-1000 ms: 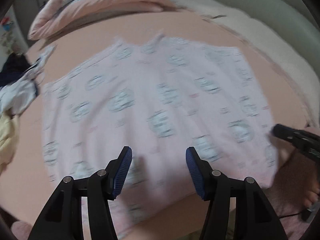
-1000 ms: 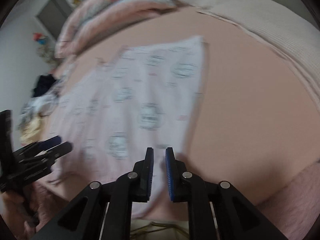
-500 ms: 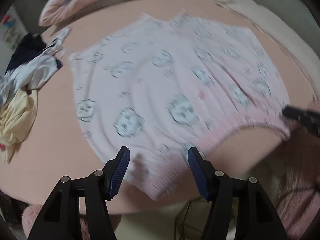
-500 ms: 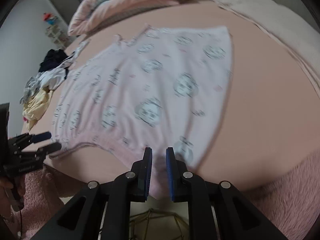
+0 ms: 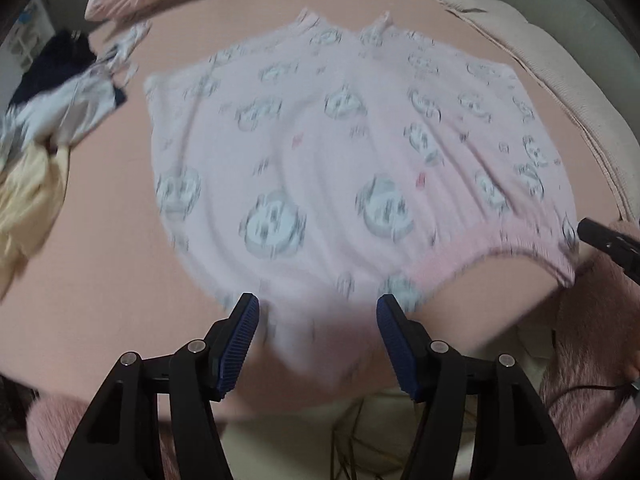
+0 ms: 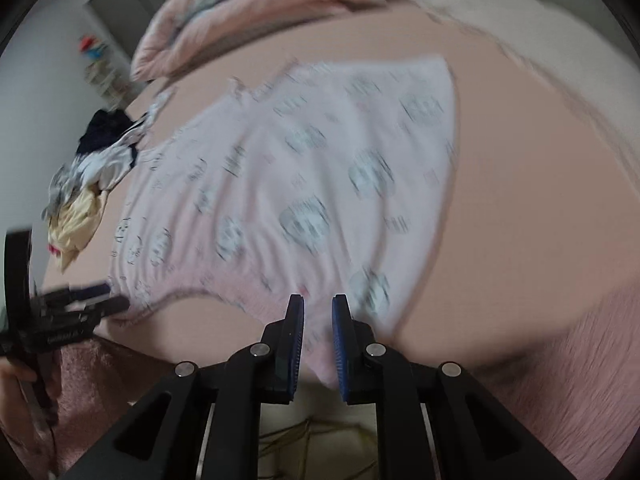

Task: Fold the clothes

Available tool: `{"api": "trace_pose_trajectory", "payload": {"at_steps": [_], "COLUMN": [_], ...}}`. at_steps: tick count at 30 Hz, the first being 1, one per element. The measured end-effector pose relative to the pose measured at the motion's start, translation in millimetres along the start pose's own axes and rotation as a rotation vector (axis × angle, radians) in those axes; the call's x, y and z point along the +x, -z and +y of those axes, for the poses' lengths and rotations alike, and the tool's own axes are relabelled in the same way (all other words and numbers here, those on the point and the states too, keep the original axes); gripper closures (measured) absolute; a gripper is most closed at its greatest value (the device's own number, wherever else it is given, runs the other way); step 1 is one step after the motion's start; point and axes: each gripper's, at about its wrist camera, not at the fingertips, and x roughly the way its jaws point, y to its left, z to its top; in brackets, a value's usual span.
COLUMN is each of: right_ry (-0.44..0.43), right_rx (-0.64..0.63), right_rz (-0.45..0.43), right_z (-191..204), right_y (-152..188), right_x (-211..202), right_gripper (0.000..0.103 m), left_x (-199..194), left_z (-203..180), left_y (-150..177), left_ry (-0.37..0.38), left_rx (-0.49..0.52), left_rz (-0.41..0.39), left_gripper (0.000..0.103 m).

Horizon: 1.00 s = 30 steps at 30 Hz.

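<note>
The right gripper (image 6: 318,338) has its jaws narrow and pinched on the near corner of the pink pyjama shorts (image 6: 304,184), at the ribbed waistband (image 6: 240,292); the cloth passes between the blue pads. The left gripper (image 5: 316,332) has its jaws rather wide, with the other end of the waistband lying loose between them. I see no pad pressing on the cloth there, so I judge that this side is not gripped.

The shorts, with a printed pattern of small faces, lie spread flat on the peach bed sheet (image 6: 520,200), their waistband at the near edge of the bed. A heap of other clothes (image 5: 52,128) lies at the left, well apart, and a folded quilt (image 6: 240,28) is at the far end.

The risk, as I judge it, is an uneven lift. If the right gripper pulls while the left one holds nothing, the shorts will drag sideways, wrinkle, and the fold line will be crooked. The near corner could also slide off the bed edge.
</note>
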Motion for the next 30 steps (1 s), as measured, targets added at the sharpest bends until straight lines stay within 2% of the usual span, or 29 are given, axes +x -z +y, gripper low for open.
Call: {"api": "trace_pose_trajectory", "payload": {"at_steps": [4, 8, 11, 13, 15, 18, 20, 24, 27, 28, 30], "right_ry": [0.065, 0.116, 0.093, 0.069, 0.039, 0.052, 0.066, 0.091, 0.052, 0.027, -0.031], "right_rx": [-0.082, -0.052, -0.038, -0.040, -0.049, -0.092, -0.093, -0.068, -0.051, -0.018, 0.059], "right_rz": [0.014, 0.136, 0.103, 0.086, 0.073, 0.027, 0.050, 0.125, 0.107, 0.105, 0.117], "right_z": [21.5, 11.1, -0.3, -1.7, 0.2, 10.0, 11.6, -2.7, -14.2, -21.1, -40.8], "right_y": [-21.8, -10.0, 10.9, 11.4, 4.3, -9.2, -14.8, -0.2, 13.9, 16.6, 18.3], "right_x": [14.8, 55.9, 45.0, 35.2, 26.6, 22.4, 32.7, 57.2, 45.9, 44.5, 42.7], "right_gripper": [0.090, 0.090, 0.089, 0.089, 0.089, 0.089, 0.089, 0.089, 0.089, 0.089, 0.089], "left_x": [18.0, 11.2, 7.6, -2.6, -13.5, -21.6, -16.4, 25.6, 25.9, 27.2, 29.9], "left_z": [3.5, 12.3, 15.2, 12.3, 10.6, 6.6, 4.6, 8.1, -5.3, -10.6, -15.2], "left_y": [3.9, 28.1, 45.0, 48.5, 43.5, 27.1, 15.6, 5.1, 15.5, 16.1, 7.7], "left_ry": [0.031, 0.072, 0.082, 0.089, 0.120, 0.098, 0.085, 0.067, 0.033, 0.018, 0.020], "left_rx": [-0.057, -0.092, -0.098, -0.085, -0.085, -0.065, -0.056, -0.087, 0.037, 0.090, 0.168], "left_rz": [0.092, 0.095, 0.114, 0.083, 0.036, -0.019, -0.023, 0.104, 0.050, 0.049, 0.097], "left_gripper": [0.044, 0.040, 0.039, 0.039, 0.039, 0.039, 0.039, 0.039, 0.035, 0.032, 0.031]}}
